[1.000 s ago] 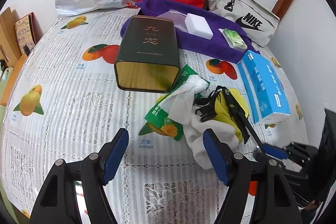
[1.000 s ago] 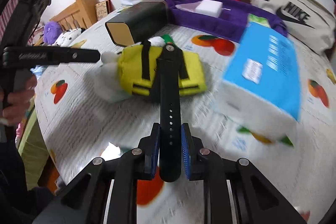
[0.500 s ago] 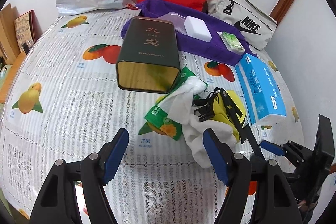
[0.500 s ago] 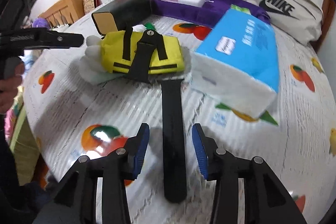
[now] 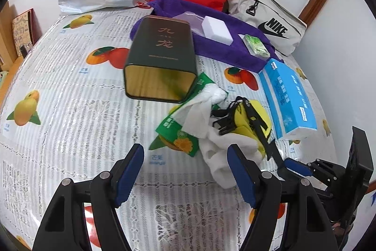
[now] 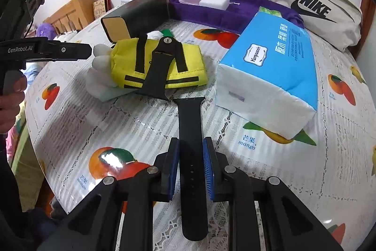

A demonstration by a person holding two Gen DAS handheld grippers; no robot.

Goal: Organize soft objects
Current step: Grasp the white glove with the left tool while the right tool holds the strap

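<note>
A black watch strap [image 6: 190,133] lies flat on the tablecloth, its far end just short of a yellow pouch [image 6: 159,62]. My right gripper [image 6: 190,168] has its blue pads close on either side of the strap, seemingly pinching it. The pouch [image 5: 255,119] rests on a white cloth [image 5: 223,152] beside a green wipes packet [image 5: 178,133]. My left gripper [image 5: 185,171] is open and empty, hovering just in front of the white cloth. The right gripper shows in the left wrist view [image 5: 296,167] at the right edge.
A dark green tin [image 5: 162,58] lies on its side. A blue tissue pack [image 5: 289,98] sits right of the pouch. A purple cloth tray [image 5: 225,46] at the back holds a white sponge [image 5: 217,28] and a small green pack [image 5: 256,45]. Shopping bags and a Nike bag [image 5: 270,22] line the wall.
The right gripper let go of the strap half a second ago and opened; its jaws have now narrowed around the strap again. The left gripper has hardly moved.
</note>
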